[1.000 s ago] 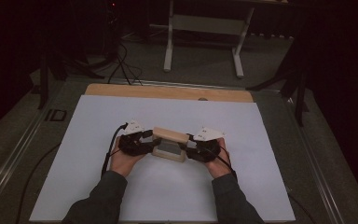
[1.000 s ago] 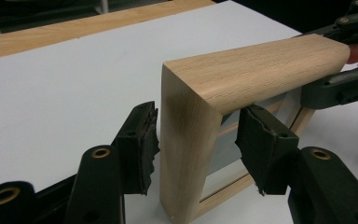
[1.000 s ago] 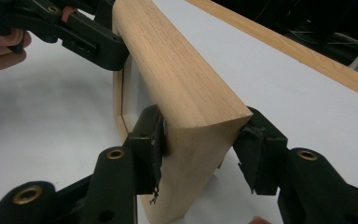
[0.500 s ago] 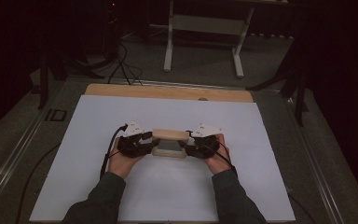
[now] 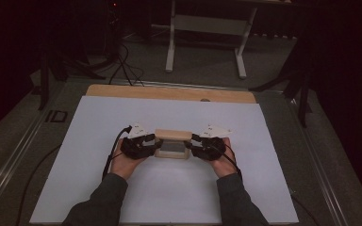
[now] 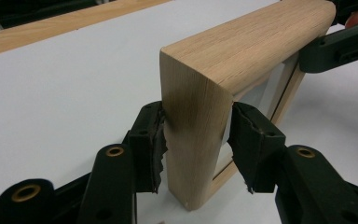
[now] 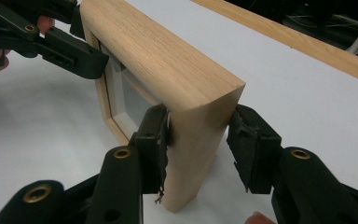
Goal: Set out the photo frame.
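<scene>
I've got the wooden frame standing on edge in the middle of the white table sheet, one short end in each tool. My left gripper straddles its end: the jaws have just been closing, one pad touching the wood, the other a hair off. My right gripper has just been closing too, its jaws hugging the far end, with a sliver of gap on one side. To do this well, I reckon I should squeeze both evenly, keep the pads flat on the faces and low, and hold the frame upright so it doesn't twist or tip.
</scene>
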Available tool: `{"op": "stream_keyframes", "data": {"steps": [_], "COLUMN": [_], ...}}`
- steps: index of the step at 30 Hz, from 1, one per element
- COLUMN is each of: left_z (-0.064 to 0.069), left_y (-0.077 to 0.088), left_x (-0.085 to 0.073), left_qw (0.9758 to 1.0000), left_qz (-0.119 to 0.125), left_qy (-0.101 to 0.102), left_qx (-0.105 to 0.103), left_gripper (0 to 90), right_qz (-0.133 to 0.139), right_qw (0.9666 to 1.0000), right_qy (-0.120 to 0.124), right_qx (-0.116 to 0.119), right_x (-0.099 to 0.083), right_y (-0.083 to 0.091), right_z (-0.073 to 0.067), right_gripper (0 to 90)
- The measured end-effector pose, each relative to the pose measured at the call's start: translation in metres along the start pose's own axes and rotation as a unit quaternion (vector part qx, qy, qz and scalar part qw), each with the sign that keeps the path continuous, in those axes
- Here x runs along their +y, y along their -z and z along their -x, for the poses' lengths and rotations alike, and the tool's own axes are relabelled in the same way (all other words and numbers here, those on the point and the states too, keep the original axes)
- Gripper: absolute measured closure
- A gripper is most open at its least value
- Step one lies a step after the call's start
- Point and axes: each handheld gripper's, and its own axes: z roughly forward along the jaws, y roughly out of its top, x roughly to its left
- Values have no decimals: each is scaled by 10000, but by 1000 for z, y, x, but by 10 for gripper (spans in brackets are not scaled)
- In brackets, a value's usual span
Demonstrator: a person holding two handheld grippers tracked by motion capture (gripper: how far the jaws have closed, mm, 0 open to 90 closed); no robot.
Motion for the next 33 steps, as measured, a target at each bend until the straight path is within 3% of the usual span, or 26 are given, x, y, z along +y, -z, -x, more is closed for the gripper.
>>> {"op": "stream_keyframes", "data": {"steps": [16, 33], "left_z": [-13, -20], "left_y": [4, -3], "left_x": [8, 11], "left_qw": [9997, 9992], "left_qz": [-101, 38], "left_qy": [47, 284], "left_qx": [210, 273], "left_gripper": [546, 536], "right_qz": [-49, 106], "right_qw": [9998, 9996], "right_qy": [148, -190], "right_qx": [-139, -191], "right_x": [15, 15], "right_y": [-19, -31], "right_z": [-1, 5], "right_gripper": [552, 535]}}
